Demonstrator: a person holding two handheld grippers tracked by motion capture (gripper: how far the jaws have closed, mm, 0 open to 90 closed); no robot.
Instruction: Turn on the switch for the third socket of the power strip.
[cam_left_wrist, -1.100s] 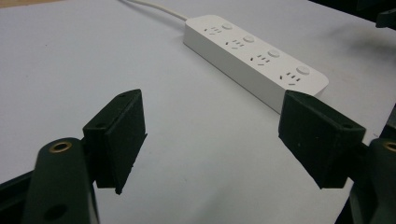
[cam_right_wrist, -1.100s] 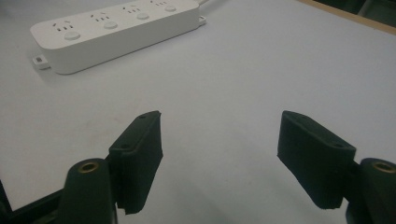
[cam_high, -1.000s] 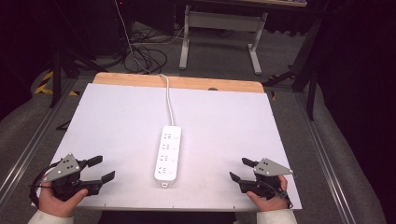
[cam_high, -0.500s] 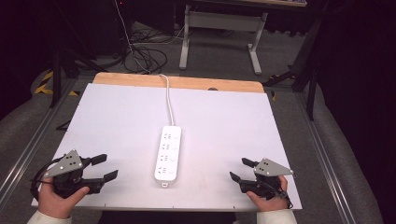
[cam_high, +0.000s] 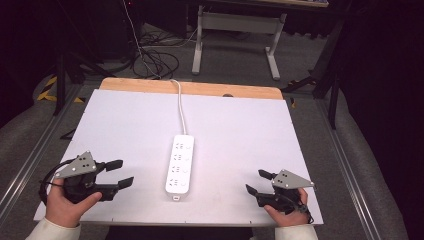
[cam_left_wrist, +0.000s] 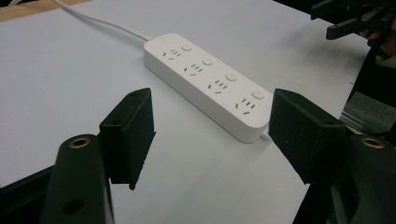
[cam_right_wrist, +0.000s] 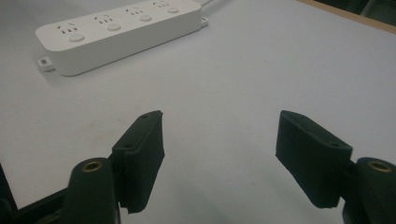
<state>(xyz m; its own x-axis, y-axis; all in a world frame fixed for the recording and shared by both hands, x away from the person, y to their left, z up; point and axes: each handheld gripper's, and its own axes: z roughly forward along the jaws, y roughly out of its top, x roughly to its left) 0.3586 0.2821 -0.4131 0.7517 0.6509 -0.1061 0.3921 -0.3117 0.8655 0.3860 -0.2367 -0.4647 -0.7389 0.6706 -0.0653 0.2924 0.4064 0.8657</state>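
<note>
High view: the white power strip (cam_high: 180, 164) lies in the middle of the white table (cam_high: 240, 130), its long axis running from the person's edge toward the far edge, with its cord (cam_high: 179, 102) leaving the far end and trailing off over the wooden strip at the back. The left gripper (cam_high: 118, 173) sits near the front-left corner, its jaws spread apart and holding nothing, pointing across toward the strip's near end. The right gripper (cam_high: 256, 182) rests near the front-right corner, likewise spread and empty, aimed inward at the same end.

From where the hands sit, the strip lies between them — off to the right of the left gripper and to the left of the right one. The left looks a little nearer; its jaw tips stand closer to the strip's long side than the right's do, though neither touches it.

In the left gripper view the power strip (cam_left_wrist: 209, 79) slants away between the two black jaws, four sockets and four round buttons facing up. In the right gripper view the strip (cam_right_wrist: 119, 29) lies well ahead and to the left of the jaws — so I judge any grasp would have to close across its short width, not along its length.
</note>
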